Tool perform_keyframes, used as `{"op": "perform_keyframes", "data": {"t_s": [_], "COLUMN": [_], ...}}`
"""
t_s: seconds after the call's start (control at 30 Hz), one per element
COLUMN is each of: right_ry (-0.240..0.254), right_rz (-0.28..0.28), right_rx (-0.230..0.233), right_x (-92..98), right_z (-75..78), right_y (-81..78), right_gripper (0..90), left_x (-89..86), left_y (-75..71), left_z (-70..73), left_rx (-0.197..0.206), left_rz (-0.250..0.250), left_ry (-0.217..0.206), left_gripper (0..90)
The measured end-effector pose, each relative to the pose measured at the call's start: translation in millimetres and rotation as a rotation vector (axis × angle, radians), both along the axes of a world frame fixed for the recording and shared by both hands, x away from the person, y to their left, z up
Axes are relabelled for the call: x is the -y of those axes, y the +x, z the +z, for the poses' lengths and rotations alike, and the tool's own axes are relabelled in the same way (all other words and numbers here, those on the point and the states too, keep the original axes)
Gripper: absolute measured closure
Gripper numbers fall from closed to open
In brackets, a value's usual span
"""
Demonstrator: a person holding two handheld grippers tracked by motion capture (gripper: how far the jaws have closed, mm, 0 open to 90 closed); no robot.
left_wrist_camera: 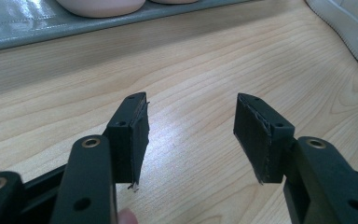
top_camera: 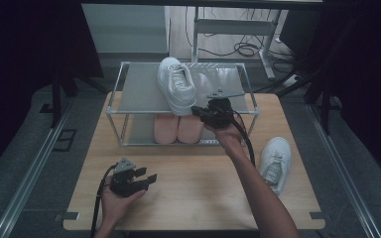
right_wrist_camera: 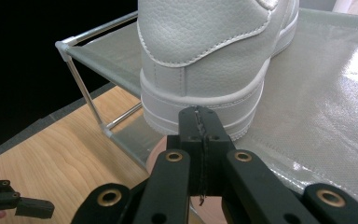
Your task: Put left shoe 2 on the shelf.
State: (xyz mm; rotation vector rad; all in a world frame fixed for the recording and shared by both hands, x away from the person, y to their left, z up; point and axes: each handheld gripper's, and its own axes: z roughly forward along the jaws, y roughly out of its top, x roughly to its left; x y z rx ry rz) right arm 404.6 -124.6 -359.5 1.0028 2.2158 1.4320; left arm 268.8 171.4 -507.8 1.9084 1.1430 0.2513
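A white sneaker [top_camera: 176, 85] stands on the top shelf of a grey metal shoe rack [top_camera: 139, 91], heel toward the front edge. My right gripper [top_camera: 196, 110] is shut with nothing between its jaws. In the right gripper view its closed tips [right_wrist_camera: 199, 115] sit right at the sole under the sneaker's heel [right_wrist_camera: 205, 56]; I cannot tell if they touch. A second white sneaker [top_camera: 275, 161] lies on the table at the right. My left gripper [top_camera: 146, 176] rests low over the table's front left, open [left_wrist_camera: 191, 135], with bare wood between its jaws.
A pair of pink slippers [top_camera: 178, 128] sits on the rack's lower shelf, their toes at the top of the left gripper view [left_wrist_camera: 102, 5]. The second sneaker's edge [left_wrist_camera: 349, 28] is at that view's upper right. Dark floor surrounds the wooden table [top_camera: 193, 198].
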Motion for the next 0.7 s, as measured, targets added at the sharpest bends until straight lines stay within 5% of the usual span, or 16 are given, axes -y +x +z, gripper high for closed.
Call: {"op": "perform_keyframes", "data": {"t_s": [0.7], "right_ry": [0.042], "right_rz": [0.047], "right_rx": [0.001], "right_x": [-40.6], "right_z": [-5.2], "right_y": [3.5], "right_gripper": [90.0], "left_x": [0.7], "left_y": [-0.1], "left_z": [-0.5], "left_rx": [0.003], "left_rz": [0.000], "left_ry": [0.010], "left_gripper": [45.8]}}
